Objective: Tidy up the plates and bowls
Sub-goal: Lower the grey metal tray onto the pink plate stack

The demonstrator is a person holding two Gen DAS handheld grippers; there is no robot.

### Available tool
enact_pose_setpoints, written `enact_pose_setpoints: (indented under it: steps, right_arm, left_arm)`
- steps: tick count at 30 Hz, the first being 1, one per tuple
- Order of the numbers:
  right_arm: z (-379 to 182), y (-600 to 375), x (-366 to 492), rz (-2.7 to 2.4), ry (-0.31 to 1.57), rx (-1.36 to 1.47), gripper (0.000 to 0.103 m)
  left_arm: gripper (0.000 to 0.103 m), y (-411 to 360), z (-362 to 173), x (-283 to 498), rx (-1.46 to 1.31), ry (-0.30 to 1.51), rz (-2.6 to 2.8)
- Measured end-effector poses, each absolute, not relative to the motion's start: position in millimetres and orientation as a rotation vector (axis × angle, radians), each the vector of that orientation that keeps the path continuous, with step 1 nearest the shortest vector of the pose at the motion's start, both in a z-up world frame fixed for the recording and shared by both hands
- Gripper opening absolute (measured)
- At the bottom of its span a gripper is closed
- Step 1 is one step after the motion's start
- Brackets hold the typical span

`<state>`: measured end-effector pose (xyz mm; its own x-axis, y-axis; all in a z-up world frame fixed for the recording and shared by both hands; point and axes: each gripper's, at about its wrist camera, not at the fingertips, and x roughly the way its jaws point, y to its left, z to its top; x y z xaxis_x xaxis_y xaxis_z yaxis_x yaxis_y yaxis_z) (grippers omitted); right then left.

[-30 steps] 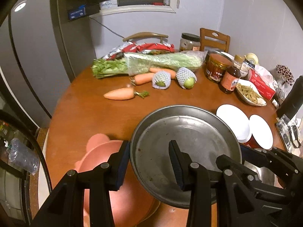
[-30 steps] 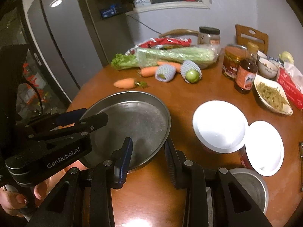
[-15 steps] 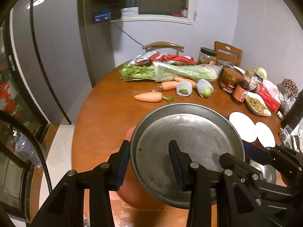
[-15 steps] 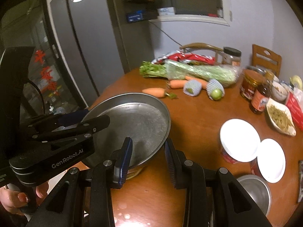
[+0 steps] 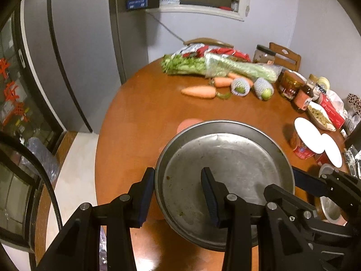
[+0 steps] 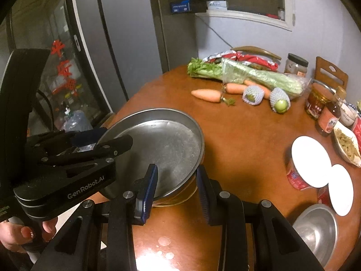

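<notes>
A large round steel plate is held up above the wooden table. My left gripper is shut on its near-left rim, one finger inside and one outside. My right gripper is shut on the plate's opposite rim in the same way. A pink plate lies on the table under the steel one, mostly hidden. A small steel bowl sits at the table's near right. Two white lids cover red cups beside it.
Carrots, net-wrapped fruit, bagged celery, jars and a sauce bottle fill the far side of the table. A dish of food sits at right. A grey fridge stands left, chairs behind.
Both grippers have lifted the steel plate higher and pulled it back toward the left table edge. The pink plate is now almost fully hidden beneath it.
</notes>
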<state>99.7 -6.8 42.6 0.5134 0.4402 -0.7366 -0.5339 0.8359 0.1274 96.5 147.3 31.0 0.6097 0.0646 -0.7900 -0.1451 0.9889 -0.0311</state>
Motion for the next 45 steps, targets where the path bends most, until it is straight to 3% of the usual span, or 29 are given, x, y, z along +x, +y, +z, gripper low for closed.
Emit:
enact_pose_setpoints:
  steps: [19, 45]
  right_arm:
    - [4, 15, 111, 0.565, 0.904, -0.178, 0.036]
    - [-8, 21, 127, 0.527, 0.889, -0.218, 0.036]
  left_arm:
    - [0.042, 156, -7, 107, -0.113, 0.964, 0.113]
    - [0.042, 155, -11, 117, -0.039, 0.968, 0.174]
